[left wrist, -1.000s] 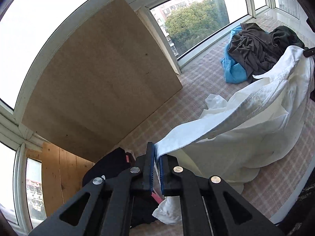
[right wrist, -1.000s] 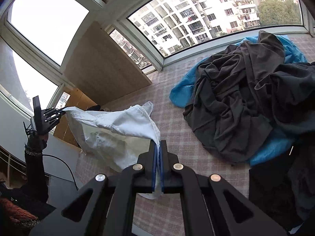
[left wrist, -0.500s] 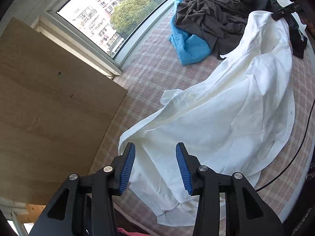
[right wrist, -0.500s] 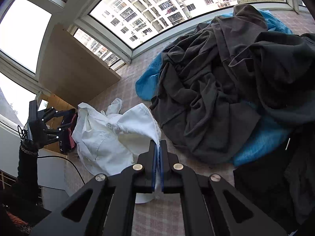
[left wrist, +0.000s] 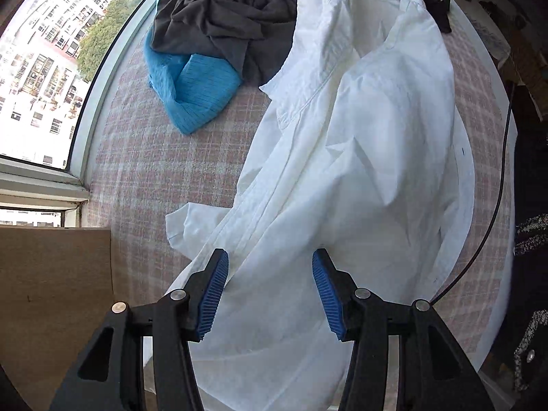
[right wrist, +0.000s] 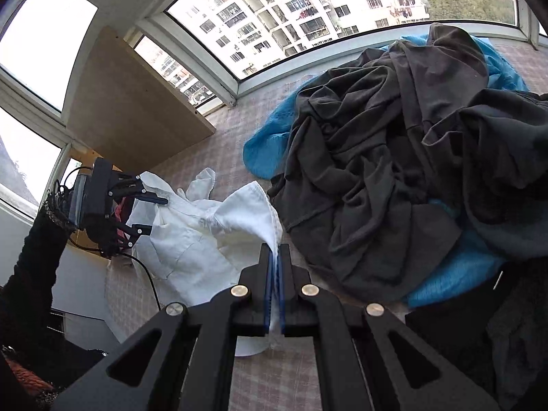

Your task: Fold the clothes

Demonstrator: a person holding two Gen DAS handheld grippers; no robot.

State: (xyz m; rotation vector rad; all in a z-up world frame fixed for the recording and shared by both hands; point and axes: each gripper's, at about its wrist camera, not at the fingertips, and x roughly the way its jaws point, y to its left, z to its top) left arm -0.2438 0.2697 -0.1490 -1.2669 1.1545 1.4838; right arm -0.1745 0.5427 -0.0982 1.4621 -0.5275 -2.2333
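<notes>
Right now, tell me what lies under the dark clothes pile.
A blue garment sticks out from under the dark pile at its left and lower right, on the pink checked cloth. How far the blue runs, and anything else beneath, is covered.

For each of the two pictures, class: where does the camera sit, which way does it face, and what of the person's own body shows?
Left wrist: on the open left gripper, facing down at the white shirt; no body part.
Right wrist: on the right gripper clamping the shirt's edge, looking aslant across the checked cloth toward the windows; a dark sleeve.
Shared: shirt, grey garments, blue garment.
</notes>
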